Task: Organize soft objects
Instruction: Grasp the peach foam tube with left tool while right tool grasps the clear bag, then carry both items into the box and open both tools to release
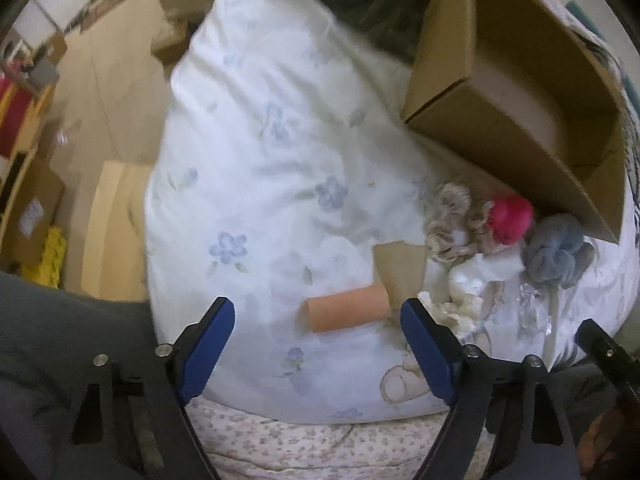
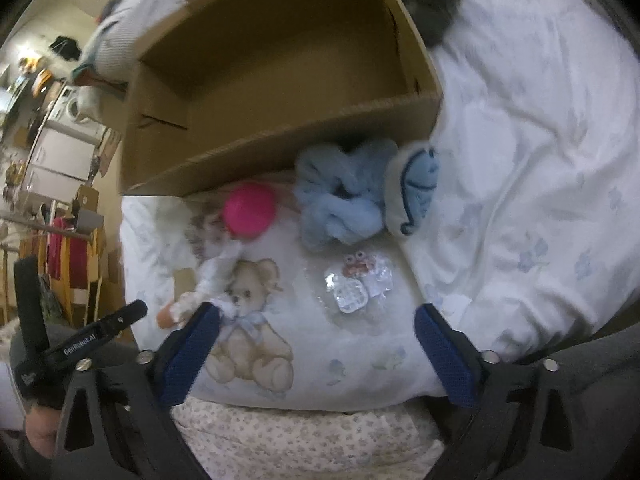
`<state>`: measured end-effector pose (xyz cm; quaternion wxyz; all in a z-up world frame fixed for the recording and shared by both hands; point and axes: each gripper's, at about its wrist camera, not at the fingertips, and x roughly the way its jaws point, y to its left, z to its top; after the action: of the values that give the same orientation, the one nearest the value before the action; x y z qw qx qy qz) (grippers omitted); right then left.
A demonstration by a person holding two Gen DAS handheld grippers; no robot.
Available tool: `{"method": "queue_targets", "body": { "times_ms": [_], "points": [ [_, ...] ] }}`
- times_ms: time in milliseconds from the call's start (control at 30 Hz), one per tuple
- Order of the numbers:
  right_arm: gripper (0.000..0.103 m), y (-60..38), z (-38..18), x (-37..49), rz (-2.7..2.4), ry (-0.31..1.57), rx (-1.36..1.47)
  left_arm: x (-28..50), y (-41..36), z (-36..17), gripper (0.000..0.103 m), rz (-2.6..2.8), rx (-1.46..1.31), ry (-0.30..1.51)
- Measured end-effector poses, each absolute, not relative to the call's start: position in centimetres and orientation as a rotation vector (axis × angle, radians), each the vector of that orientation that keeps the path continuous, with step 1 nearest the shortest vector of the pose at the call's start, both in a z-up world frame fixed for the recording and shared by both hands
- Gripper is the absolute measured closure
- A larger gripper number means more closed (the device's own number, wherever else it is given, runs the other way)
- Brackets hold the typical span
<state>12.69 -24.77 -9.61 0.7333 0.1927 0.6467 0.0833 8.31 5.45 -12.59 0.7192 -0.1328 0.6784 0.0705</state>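
Observation:
An open cardboard box (image 1: pixel 516 92) (image 2: pixel 280 80) lies on a white floral quilt (image 1: pixel 280 140) (image 2: pixel 520 160). In front of it lie soft items: a beige crochet scrunchie (image 1: pixel 456 220), a pink ball (image 1: pixel 514 218) (image 2: pixel 249 210), a blue fluffy scrunchie (image 1: pixel 554 252) (image 2: pixel 340 196), a blue-and-white plush (image 2: pixel 416 188), white crumpled cloth (image 1: pixel 476 280) (image 2: pixel 216 276) and a clear packet (image 1: pixel 534 308) (image 2: pixel 356 280). My left gripper (image 1: pixel 318 308) is open above a cardboard tube (image 1: pixel 346 307). My right gripper (image 2: pixel 318 316) is open and empty, just short of the packet.
A loose cardboard flap (image 1: pixel 400 266) lies by the tube. A dark fuzzy blanket (image 1: pixel 360 4) (image 2: pixel 432 0) lies behind the box. To the left, off the bed, are cardboard boxes (image 1: pixel 116 232) and a wooden floor (image 1: pixel 100 80). A small-flower sheet (image 2: pixel 304 436) lies under both grippers.

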Motion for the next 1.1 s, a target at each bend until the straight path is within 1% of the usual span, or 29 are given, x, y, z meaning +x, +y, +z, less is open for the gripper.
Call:
{"method": "queue_targets", "body": {
  "times_ms": [33,67,100,133,167,233,367,400,433,500,533,567,600,633,667,767,967,1100],
  "points": [
    [0.012,-24.8,-10.1,13.0,0.179,1.431,0.431,8.4,5.6,-13.1,0.024,0.159,-0.316,1.514],
    [0.013,-24.9,-10.4,13.2,0.172,1.437,0.430,8.5,5.7,-13.8,0.026,0.161,-0.341,1.531],
    [0.015,-25.0,-10.9,13.4,0.165,1.442,0.426,8.6,5.8,-14.3,0.030,0.161,-0.354,1.540],
    [0.021,-24.9,-11.4,13.6,0.160,1.458,0.422,8.7,5.9,-14.6,0.035,0.160,-0.370,1.550],
    [0.025,-24.8,-11.8,13.7,0.160,1.474,0.425,8.7,5.9,-15.1,0.037,0.157,-0.392,1.563],
    [0.030,-24.6,-12.6,13.9,0.156,1.498,0.420,9.0,5.7,-15.5,0.039,0.158,-0.390,1.570],
    [0.032,-24.0,-14.0,14.7,0.126,1.522,0.375,9.8,5.2,-15.6,0.039,0.156,-0.374,1.562],
    [0.032,-23.6,-14.5,14.8,0.122,1.528,0.359,9.9,5.2,-15.7,0.041,0.159,-0.370,1.561],
    [0.032,-23.2,-14.8,14.9,0.121,1.535,0.335,10.1,5.1,-15.7,0.048,0.163,-0.360,1.562],
    [0.034,-22.6,-15.2,14.9,0.122,1.538,0.290,10.7,4.9,-16.0,0.057,0.154,-0.347,1.553],
    [0.043,-22.2,-15.2,14.9,0.119,1.537,0.258,10.9,4.6,-15.9,0.067,0.140,-0.338,1.547],
    [0.053,-22.0,-15.3,15.0,0.116,1.534,0.234,11.0,4.4,-15.8,0.071,0.128,-0.328,1.539],
    [0.059,-21.9,-15.3,15.0,0.115,1.529,0.222,11.2,4.2,-15.6,0.086,0.110,-0.330,1.527],
    [0.069,-21.9,-15.2,15.1,0.114,1.525,0.221,11.4,4.2,-15.2,0.094,0.097,-0.339,1.523],
    [0.072,-21.9,-15.2,15.1,0.117,1.521,0.227,11.6,4.2,-15.0,0.094,0.087,-0.344,1.520],
    [0.074,-21.9,-14.5,15.0,0.136,1.507,0.252,11.8,4.1,-14.1,0.095,0.079,-0.323,1.503],
    [0.074,-22.2,-12.4,14.2,0.218,1.492,0.338,12.1,4.4,-11.1,0.095,0.083,-0.297,1.449],
    [0.074,-22.4,-10.4,13.4,0.296,1.452,0.397,13.0,4.4,-7.8,0.095,0.068,-0.280,1.375]
  ]
}}
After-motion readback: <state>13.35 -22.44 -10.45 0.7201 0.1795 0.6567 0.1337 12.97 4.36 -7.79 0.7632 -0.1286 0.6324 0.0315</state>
